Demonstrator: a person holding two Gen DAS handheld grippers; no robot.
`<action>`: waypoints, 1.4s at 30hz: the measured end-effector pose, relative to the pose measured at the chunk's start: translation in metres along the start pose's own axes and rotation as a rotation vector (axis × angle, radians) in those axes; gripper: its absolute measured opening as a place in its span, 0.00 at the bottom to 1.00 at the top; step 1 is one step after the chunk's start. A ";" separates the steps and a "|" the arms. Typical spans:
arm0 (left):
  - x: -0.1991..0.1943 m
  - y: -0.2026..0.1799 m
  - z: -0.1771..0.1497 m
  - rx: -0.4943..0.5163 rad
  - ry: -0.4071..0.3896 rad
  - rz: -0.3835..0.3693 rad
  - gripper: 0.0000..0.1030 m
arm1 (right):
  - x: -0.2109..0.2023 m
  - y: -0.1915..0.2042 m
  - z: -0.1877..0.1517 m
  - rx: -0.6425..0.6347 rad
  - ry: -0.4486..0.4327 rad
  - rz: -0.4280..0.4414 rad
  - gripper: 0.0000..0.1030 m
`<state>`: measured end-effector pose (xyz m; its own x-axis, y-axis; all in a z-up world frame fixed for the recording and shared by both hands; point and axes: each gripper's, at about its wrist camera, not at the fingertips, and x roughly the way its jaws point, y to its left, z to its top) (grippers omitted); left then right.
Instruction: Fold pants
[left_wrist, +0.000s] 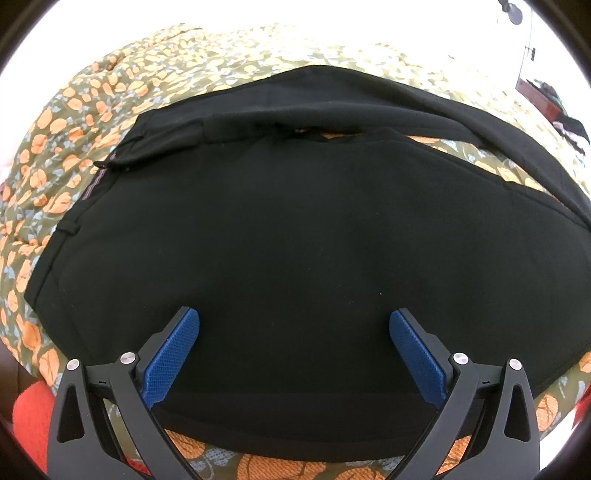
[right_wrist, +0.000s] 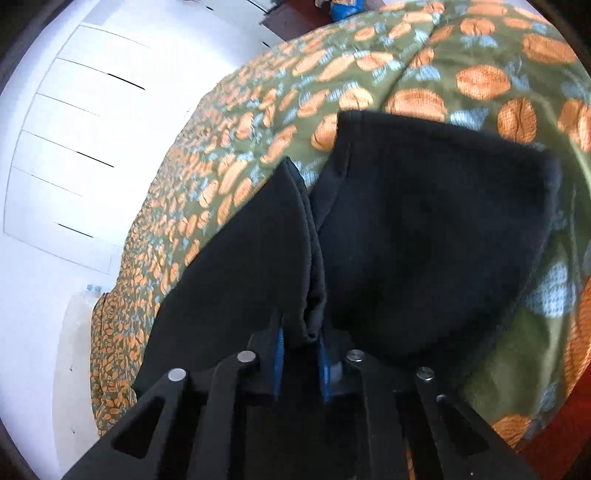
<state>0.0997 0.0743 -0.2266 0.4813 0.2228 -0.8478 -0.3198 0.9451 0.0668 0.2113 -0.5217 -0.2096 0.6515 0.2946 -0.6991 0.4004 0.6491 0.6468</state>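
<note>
Black soft-fabric pants (left_wrist: 295, 240) lie spread on a bed covered by an olive-green quilted bedspread with orange and pale-blue print (left_wrist: 74, 110), directly ahead of and under the left hand-held gripper (left_wrist: 294, 325). Left hand-held gripper: blue-padded fingers (left_wrist: 173, 354) wide apart, holding nothing, poised just over the near edge of the cloth. Waistband end sits off to its left, two legs run away to its far right with a strip of bedspread showing between them. Right hand-held gripper (right_wrist: 301, 339): jaws narrowed on a bunched black fold of the pants, cloth draping ahead on both sides. Step looks like the first lengthwise fold, one leg being brought onto the other, early in task. Next move likely needs the left one to pinch the near edge, then both carry across evenly so seams line up.
</note>
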 end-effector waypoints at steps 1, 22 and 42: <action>0.000 0.000 0.001 -0.001 0.006 0.000 1.00 | -0.003 0.004 0.000 -0.021 -0.006 0.000 0.13; 0.079 0.051 0.213 -0.594 0.121 -0.516 0.99 | -0.195 0.143 -0.029 -0.633 -0.168 0.400 0.12; -0.127 0.145 0.094 -0.508 -0.327 -0.422 0.08 | -0.140 0.149 0.052 -0.630 -0.095 0.361 0.12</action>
<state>0.0687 0.2058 -0.0602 0.8406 -0.0006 -0.5417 -0.3537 0.7567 -0.5498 0.2129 -0.5027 0.0003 0.7375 0.5231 -0.4271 -0.2781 0.8115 0.5139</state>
